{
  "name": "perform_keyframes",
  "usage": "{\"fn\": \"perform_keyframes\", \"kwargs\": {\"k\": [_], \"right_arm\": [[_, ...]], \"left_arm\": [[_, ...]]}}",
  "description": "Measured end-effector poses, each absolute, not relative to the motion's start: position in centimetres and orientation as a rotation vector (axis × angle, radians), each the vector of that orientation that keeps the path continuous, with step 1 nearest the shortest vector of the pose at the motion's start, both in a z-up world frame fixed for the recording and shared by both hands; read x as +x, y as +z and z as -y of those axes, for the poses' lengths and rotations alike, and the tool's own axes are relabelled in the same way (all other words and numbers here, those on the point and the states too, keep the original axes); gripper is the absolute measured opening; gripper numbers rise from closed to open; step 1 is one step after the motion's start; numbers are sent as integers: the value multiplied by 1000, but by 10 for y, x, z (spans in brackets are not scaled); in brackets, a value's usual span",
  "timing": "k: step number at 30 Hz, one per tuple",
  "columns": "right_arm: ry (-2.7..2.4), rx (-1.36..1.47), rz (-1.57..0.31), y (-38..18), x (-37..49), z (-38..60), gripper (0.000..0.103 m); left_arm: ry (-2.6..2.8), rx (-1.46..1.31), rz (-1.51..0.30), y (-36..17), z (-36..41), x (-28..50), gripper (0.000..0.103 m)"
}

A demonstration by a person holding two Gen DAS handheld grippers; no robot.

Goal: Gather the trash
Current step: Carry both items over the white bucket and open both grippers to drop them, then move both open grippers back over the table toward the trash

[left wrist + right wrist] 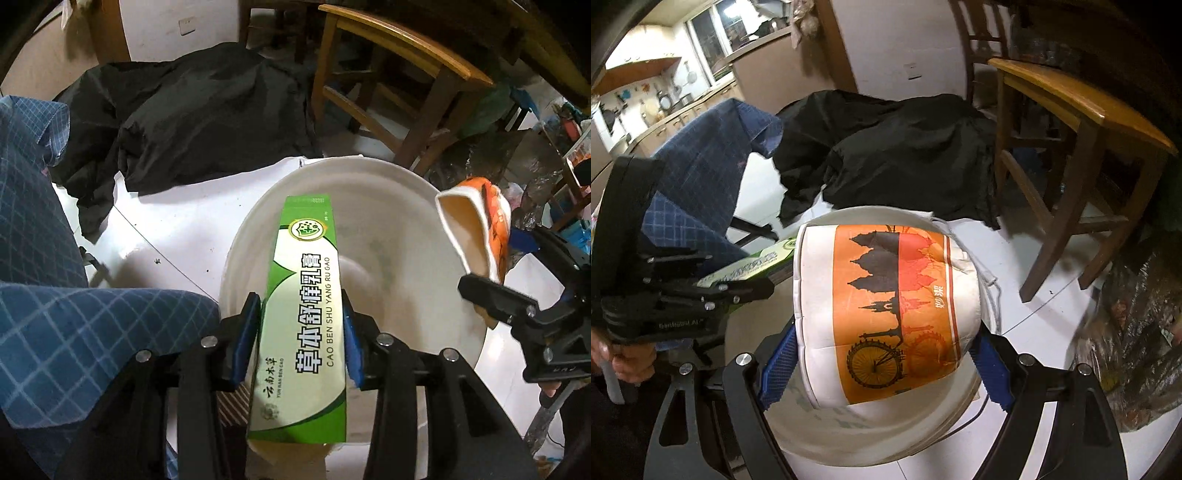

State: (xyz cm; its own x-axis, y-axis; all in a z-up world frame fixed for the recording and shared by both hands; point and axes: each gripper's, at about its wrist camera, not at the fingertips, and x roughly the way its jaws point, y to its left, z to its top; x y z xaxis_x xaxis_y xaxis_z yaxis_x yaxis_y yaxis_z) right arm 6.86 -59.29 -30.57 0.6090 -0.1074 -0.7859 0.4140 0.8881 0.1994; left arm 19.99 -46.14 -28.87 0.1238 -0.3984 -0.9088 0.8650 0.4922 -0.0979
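The left gripper (301,332) is clamped on a long green and white cardboard box (303,317), over the round white plastic bucket (399,184) at frame centre. The right gripper (882,354) squeezes a soft orange and white wrapper (886,310) above the same bucket.

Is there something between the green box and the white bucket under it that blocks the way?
Nothing visible does. The green box hangs in the left tongs right over the open white bucket.

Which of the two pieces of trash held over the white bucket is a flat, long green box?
The green box in the left gripper; the other is an orange-and-white wrapper.
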Motion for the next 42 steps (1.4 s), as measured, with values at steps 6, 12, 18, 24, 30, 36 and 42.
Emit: {"fn": "perform_keyframes", "kwargs": {"k": [6, 12, 18, 24, 30, 36, 42], "right_arm": [[-274, 456, -876, -312, 78, 601, 86], [-278, 519, -839, -311, 68, 610, 89], [-273, 517, -835, -311, 63, 606, 88], [-278, 505, -821, -301, 54, 605, 88], [-354, 350, -747, -257, 44, 580, 88], [-379, 185, -627, -201, 55, 528, 88], [-241, 135, -527, -146, 80, 474, 88]], "left_arm": [[-1014, 524, -1092, -290, 461, 201, 43], [-1012, 500, -1086, -288, 459, 203, 56], [-1017, 510, -1068, -285, 460, 199, 56], [-1051, 487, -1044, -269, 453, 194, 56], [-1068, 475, -924, -228, 424, 181, 56], [-1017, 419, -742, -161, 364, 178, 56], [-873, 349, -625, -97, 270, 208, 58]]}}
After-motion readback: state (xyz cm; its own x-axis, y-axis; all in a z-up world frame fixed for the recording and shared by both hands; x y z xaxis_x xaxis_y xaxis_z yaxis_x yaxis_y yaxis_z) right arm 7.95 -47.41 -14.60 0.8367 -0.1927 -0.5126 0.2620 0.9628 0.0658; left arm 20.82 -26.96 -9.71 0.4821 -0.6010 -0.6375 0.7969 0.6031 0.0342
